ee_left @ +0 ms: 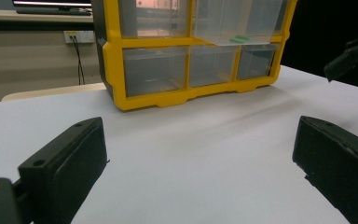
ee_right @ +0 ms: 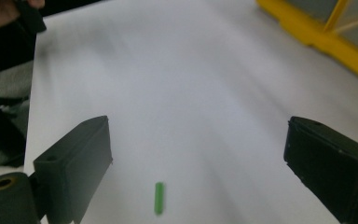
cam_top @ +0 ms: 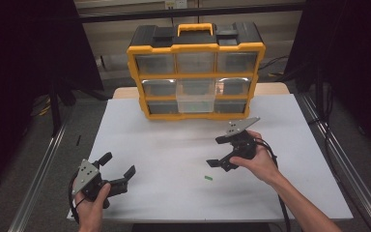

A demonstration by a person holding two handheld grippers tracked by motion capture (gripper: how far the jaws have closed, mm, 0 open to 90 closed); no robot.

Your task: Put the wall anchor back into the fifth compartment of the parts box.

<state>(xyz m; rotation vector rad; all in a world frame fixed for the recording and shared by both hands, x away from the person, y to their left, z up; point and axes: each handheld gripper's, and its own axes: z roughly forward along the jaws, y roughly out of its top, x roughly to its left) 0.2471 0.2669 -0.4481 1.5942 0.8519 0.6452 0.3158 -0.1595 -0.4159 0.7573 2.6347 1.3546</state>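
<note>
green stick waiting on the table

right gripper (cam_top: 219, 151) hangs over the small green stick (cam_top: 208, 178), jaws wide apart, probably lining up a grab. the stick lies flat on the matte white table (cam_top: 164, 145). left gripper (cam_top: 119, 165) idles, also spread wide. yellow organizer (cam_top: 196, 72) has one clear plastic drawer (cam_top: 196, 99) pulled out, likely where it's headed.

White table (cam_top: 174, 145); grey floor (cam_top: 38, 145); metal rails (cam_top: 43, 164) at both sides; black curtains (cam_top: 24, 58) left and right; beige wall (ee_left: 37, 65) with socket (ee_left: 79, 36).
</note>
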